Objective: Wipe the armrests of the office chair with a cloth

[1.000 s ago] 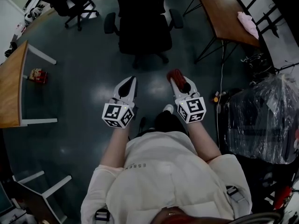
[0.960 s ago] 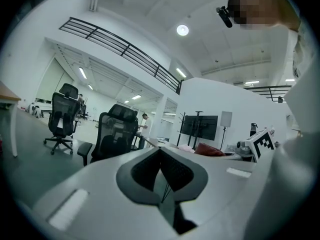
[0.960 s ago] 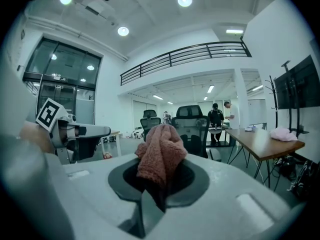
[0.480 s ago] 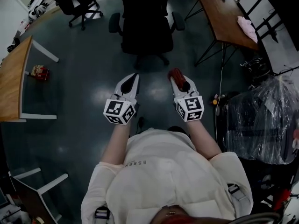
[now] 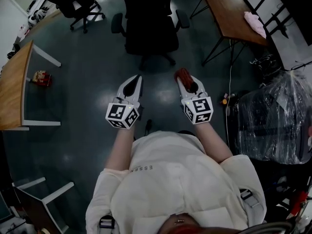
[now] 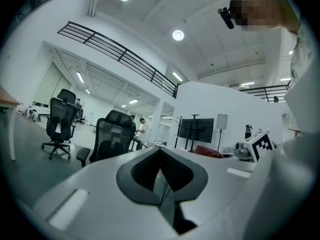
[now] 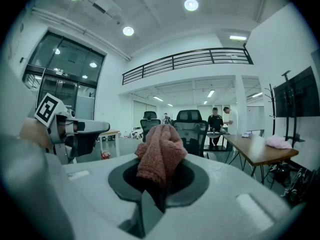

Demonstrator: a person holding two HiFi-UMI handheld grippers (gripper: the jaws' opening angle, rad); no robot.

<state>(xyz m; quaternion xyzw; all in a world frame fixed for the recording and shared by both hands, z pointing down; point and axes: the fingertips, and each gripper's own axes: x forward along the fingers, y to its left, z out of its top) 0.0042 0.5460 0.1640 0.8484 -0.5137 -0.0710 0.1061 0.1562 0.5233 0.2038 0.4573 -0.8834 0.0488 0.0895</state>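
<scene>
A black office chair (image 5: 149, 21) with two padded armrests (image 5: 117, 22) stands on the dark floor ahead of me. My right gripper (image 5: 182, 76) is shut on a reddish cloth (image 7: 161, 154), bunched between its jaws and sticking up from them. My left gripper (image 5: 137, 79) is shut with nothing in it. Both grippers hang side by side in the air, short of the chair and not touching it. The same chair (image 7: 193, 126) shows beyond the cloth in the right gripper view.
A wooden desk (image 5: 233, 16) with a pink cloth (image 5: 255, 22) stands at the right, and another desk (image 5: 13, 88) at the left. A second black chair (image 5: 73, 1) is far left. A plastic-wrapped bundle (image 5: 276, 123) sits right. Two people (image 7: 222, 122) stand far off.
The chair has drawn slightly closer and the view has shifted a little. Both grippers have edged forward, keeping their spacing; the cloth stays in the right gripper.
</scene>
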